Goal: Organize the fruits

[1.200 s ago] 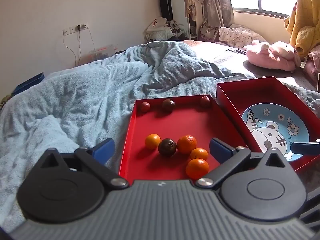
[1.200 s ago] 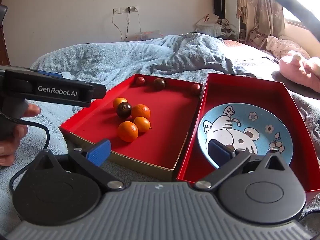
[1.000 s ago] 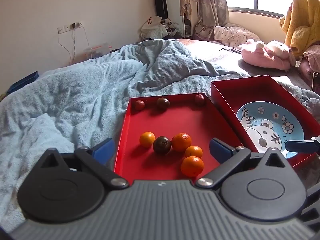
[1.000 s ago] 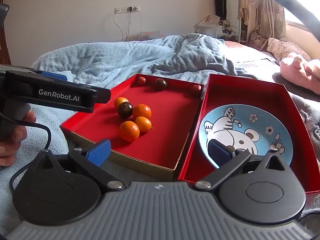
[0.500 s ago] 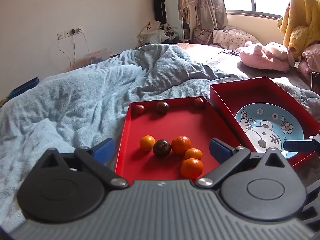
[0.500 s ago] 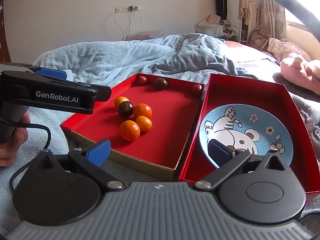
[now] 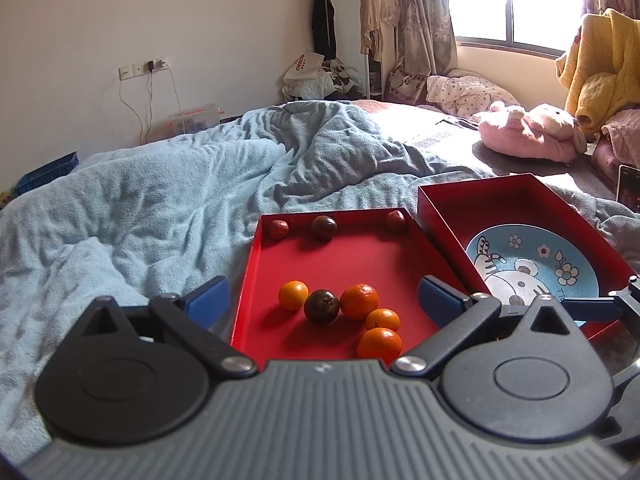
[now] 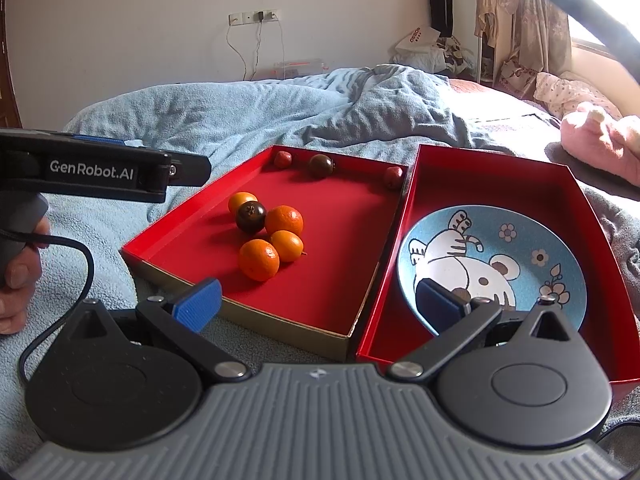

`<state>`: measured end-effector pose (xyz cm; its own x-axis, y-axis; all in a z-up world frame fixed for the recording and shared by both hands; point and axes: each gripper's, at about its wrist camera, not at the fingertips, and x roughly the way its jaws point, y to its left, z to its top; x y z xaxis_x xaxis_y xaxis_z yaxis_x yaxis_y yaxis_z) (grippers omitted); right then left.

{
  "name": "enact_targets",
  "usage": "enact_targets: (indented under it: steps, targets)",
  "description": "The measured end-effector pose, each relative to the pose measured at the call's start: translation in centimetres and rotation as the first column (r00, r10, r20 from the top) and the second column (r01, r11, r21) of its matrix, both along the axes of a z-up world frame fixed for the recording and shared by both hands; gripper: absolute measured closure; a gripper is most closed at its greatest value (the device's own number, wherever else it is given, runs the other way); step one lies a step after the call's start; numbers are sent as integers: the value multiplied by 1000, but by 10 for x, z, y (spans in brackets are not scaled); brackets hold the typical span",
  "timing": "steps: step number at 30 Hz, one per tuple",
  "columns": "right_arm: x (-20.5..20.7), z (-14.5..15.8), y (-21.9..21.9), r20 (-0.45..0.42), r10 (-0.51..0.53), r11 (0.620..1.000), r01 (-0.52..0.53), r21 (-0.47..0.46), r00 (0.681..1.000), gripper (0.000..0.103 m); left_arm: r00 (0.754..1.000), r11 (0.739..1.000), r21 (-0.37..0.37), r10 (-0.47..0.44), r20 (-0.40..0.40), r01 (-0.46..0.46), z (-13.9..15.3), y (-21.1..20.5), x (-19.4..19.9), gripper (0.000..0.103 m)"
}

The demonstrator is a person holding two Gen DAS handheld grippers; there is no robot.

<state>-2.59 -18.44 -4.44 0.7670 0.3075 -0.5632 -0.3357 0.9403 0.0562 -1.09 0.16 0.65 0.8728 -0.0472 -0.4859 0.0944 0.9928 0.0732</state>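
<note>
A shallow red box [image 7: 352, 260] [image 8: 328, 240] lies on the bed. In it a cluster of several oranges [image 7: 359, 301] [image 8: 284, 220] surrounds a dark round fruit [image 7: 322, 306] [image 8: 250, 216]. Three small dark-red fruits [image 7: 324, 226] [image 8: 321, 165] rest against its far wall. To its right a deeper red box [image 7: 480, 208] [image 8: 500, 184] holds a blue bear plate [image 7: 532, 268] [image 8: 492, 264] with no fruit on it. My left gripper [image 7: 322, 300] hovers open before the cluster. My right gripper [image 8: 316, 302] is open near both boxes' front edges.
A rumpled blue blanket [image 7: 160, 208] covers the bed around the boxes. A pink plush toy [image 7: 528, 132] and a phone [image 7: 630, 186] lie at the far right. A person's hand [image 8: 16, 280] holds the left gripper's handle, with a cable hanging from it.
The left gripper has drifted and lifted slightly, so the fruit box sits a little more to the left in its view. Both grippers stay open and no fruit has moved.
</note>
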Motion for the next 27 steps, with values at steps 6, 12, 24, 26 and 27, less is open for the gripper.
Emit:
enact_targets:
  steps: [6,12,24,26,27]
  targets:
    - [1,-1,-1,-2,-5,1000,5,6,1000,0,1000,1000,-31,-4,18,4,10,1,13,0]
    - [4,1,-3,-5,-8,1000,8,10,1000,0,997,994,-99,32,-64,-38,6,14,34,0]
    - [19,3,4,-23,42,999,-43,-11,999,0,997,1000,16,2,-82,-1,-3,0,38,0]
    - [23,5,6,-23,54,998,-55,-16,998,0,997,999,33,-16,-77,18,-3,-4,43,0]
    - [25,7,9,-21,62,998,-63,-19,998,0,997,999,30,-26,-76,28,-3,-5,45,0]
